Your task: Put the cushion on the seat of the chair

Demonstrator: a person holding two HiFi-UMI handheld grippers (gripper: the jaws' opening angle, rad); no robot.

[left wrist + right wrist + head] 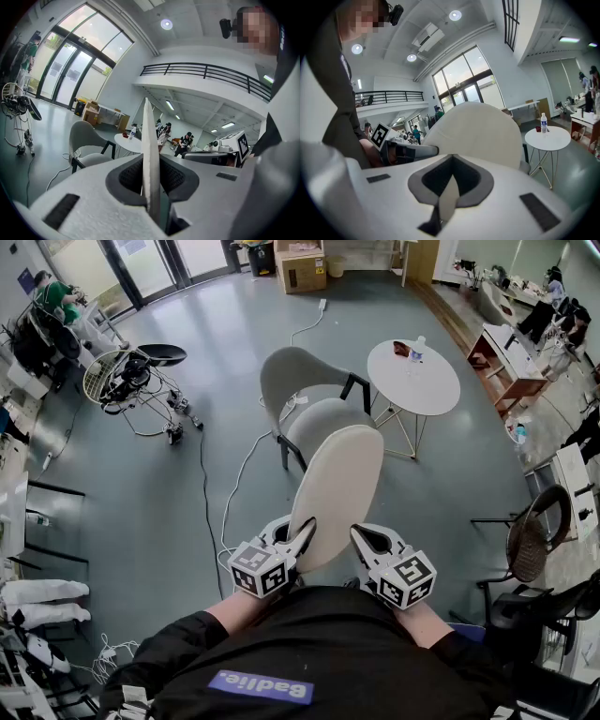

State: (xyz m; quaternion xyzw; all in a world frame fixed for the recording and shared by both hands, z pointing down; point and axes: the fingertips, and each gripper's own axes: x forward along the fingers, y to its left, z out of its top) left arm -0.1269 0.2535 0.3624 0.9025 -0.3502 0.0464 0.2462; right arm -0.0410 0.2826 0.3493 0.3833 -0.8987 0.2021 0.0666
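A cream oval cushion (336,495) is held up in the air in front of me, tilted and leaning away. My left gripper (298,542) is shut on its lower left edge, and my right gripper (362,542) is shut on its lower right edge. In the left gripper view the cushion (150,154) runs edge-on between the jaws. Its broad face (476,133) fills the middle of the right gripper view, with a thin edge pinched between the jaws. The grey chair (314,413) stands on the floor just beyond the cushion. Its curved back is on the far left and its seat (323,418) is bare.
A round white table (413,377) with a water bottle (417,350) stands right of the chair. Cables (239,474) trail over the floor to the left. A wire fan and stand (127,381) are at far left, black chairs (530,540) at right, and cardboard boxes (300,268) at the back.
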